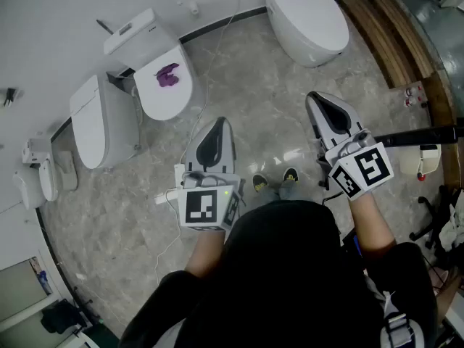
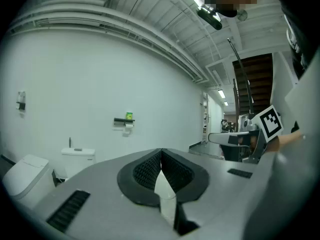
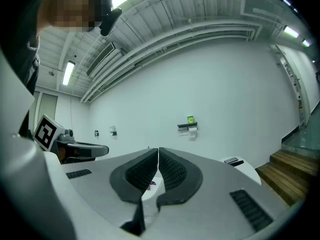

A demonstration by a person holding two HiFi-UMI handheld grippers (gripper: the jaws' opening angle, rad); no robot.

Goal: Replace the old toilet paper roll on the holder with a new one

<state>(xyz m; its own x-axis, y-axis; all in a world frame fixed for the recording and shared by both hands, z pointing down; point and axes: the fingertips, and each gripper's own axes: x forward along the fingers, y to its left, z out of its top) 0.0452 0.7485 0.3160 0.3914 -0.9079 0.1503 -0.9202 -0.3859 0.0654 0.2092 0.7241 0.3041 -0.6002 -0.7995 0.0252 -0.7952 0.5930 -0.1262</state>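
Left gripper [image 2: 161, 153]: jaws closed tip to tip, nothing between them, held near level.
Right gripper [image 3: 158, 151]: likewise closed and empty.
Both face the white wall [image 3: 225, 94], probably to line up an approach.
Toilet paper holder [image 3: 187, 126]: wall-mounted, well apart from both tools. A white roll [image 3: 192, 131] hangs beneath it and a small green item [image 3: 190, 119] sits on top.
Nothing carried yet; replacement judged not begun.

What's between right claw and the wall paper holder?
Right gripper view: nothing in line; holder on bare wall, a toilet lower, beneath the shut right claw.
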